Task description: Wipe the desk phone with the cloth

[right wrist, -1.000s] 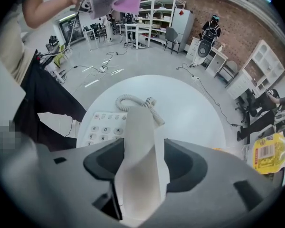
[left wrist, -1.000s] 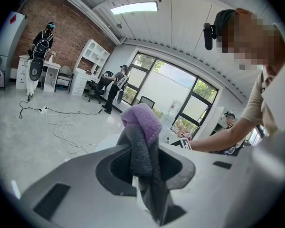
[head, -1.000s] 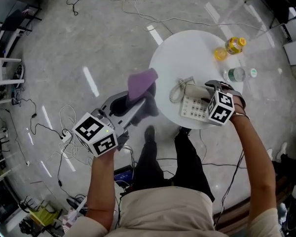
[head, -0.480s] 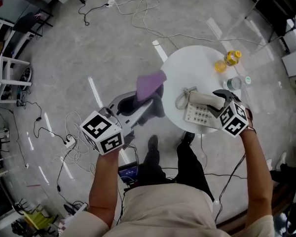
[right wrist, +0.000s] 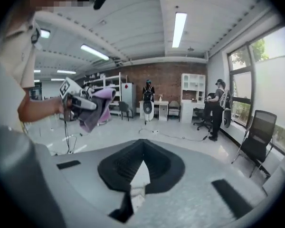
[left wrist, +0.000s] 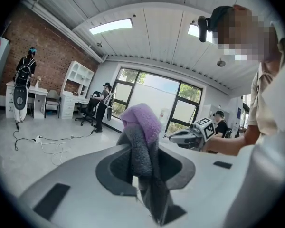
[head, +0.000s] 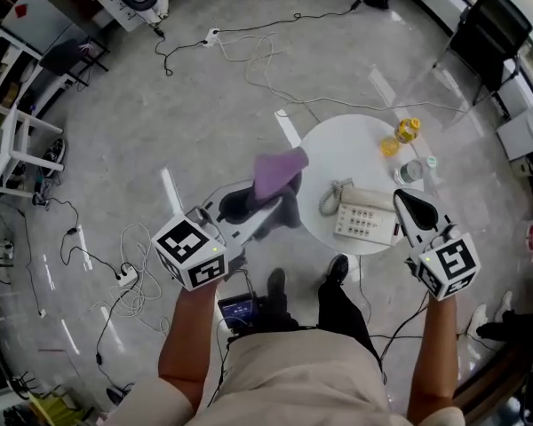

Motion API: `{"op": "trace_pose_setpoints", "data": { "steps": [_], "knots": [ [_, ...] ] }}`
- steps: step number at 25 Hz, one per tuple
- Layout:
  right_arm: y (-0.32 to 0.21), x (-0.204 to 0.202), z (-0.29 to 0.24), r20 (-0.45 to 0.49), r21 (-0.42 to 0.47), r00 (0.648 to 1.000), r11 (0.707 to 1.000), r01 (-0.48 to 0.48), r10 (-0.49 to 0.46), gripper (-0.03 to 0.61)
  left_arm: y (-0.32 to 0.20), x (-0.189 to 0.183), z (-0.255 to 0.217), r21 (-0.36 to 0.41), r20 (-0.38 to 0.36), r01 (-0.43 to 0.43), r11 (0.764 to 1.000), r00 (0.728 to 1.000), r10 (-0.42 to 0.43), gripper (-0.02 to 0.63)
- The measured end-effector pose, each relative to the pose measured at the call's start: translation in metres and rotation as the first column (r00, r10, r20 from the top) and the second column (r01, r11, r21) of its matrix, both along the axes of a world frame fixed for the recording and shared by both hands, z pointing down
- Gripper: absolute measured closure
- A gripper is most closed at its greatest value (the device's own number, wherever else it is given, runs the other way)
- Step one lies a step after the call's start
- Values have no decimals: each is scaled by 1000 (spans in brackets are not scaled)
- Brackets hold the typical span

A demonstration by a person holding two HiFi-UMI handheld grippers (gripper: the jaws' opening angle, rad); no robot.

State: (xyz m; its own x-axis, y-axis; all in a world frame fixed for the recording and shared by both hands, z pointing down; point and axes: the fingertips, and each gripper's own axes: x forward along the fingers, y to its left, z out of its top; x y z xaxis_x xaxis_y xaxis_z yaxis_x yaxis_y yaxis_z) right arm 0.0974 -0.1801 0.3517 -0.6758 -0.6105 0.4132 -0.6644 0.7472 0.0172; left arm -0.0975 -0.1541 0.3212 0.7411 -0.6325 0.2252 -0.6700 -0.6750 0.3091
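Over the floor at the left edge of the round white table [head: 338,149], the left gripper [head: 261,206] is clamped on a purple-and-grey cloth [head: 279,169], which stands bunched up out of its jaws. On the table's near side sits the beige desk phone [head: 366,222], handset lying on it. Just beside the phone's right end, the right gripper [head: 403,201] has its jaws closed together, holding nothing.

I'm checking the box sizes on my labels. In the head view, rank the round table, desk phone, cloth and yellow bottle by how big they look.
1. round table
2. desk phone and cloth: they look about alike, and the cloth is held nearer the camera, so they are not ranked
3. yellow bottle
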Motion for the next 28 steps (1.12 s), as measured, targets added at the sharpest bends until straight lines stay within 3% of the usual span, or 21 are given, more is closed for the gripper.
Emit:
{"op": "trace_pose_setpoints", "data": {
  "steps": [3,10,17,28],
  "knots": [
    [22,-3,-53,123,50,992,998,-39,33,584,18,-4,-22,36,2,-20,999,1000,20,523],
    [64,2,-153,274,152,961,984,-93,48,584,44,-5,-80,114,34,-44,993,999,40,523],
    [105,4,-211,298,191,951,971,-141,79,588,70,-5,-125,208,46,-87,974,996,79,523],
    [153,12,-226,302,223,944,953,-207,135,588,104,-1,-138,239,47,-148,960,989,140,523]
  ]
}}
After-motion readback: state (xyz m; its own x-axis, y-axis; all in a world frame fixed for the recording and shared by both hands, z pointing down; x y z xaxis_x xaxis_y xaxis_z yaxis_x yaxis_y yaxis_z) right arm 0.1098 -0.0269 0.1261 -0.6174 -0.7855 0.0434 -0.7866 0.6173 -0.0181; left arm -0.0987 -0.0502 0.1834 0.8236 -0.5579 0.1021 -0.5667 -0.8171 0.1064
